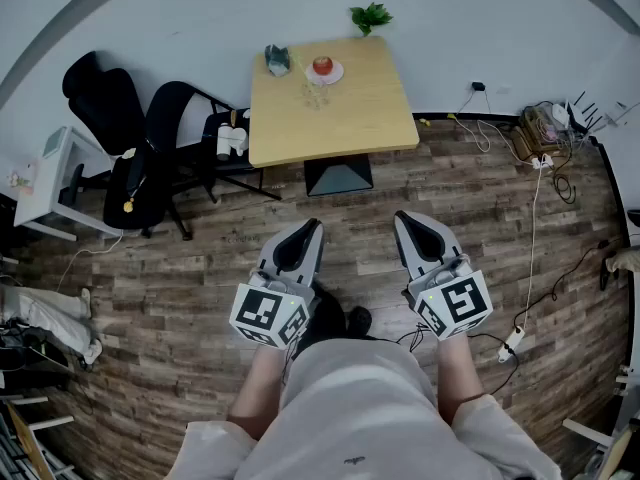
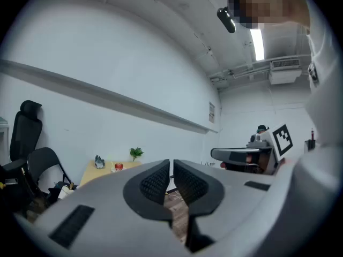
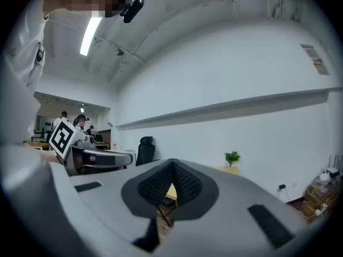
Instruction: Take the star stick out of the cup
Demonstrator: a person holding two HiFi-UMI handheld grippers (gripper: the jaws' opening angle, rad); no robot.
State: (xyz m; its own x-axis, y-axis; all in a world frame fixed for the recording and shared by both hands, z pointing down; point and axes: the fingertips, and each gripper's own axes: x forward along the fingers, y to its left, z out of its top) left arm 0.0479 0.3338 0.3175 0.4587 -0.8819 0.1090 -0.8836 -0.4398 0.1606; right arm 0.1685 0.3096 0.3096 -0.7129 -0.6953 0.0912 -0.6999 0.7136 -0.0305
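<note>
Side unit (image 1: pixel 52 164): a white piece stood at the far left, against the wall.
Office chairs (image 1: pixel 150 138): two black ones stood side by side between the side unit and the table.
Table (image 1: pixel 375 118): a square wooden top on a dark base stood by the far wall, well away from both grippers.
Grey-green object (image 1: pixel 277 60): small, at the table's far left corner; too small to name.
Star stick and cup: they could not be made out at this range. Only a faint pale shape (image 1: pixel 315 95) showed on the table top, just on the near side of the plate.
Plate (image 1: pixel 338 73): white, near the far edge, with a round red thing (image 1: pixel 322 64) on it.
Plant (image 1: pixel 371 16): a green sprig stood at the table's far right corner, next to the wall.
Left gripper (image 1: pixel 314 224): held low over the wood floor (image 1: pixel 200 258) in front of the person and aimed toward the table. Its ribbed pads stood almost together, with only a thin slit between them and nothing in it.
Right gripper (image 1: pixel 400 215): held level with the left one, a short way to its right. Its jaw tips met, with nothing between them.
Person: light clothing and dark shoes (image 1: pixel 345 320) showed below the two grippers.
Cables (image 1: pixel 535 218): they ran along the floor at the right, from clutter by the wall to a white power strip (image 1: pixel 512 343).
</note>
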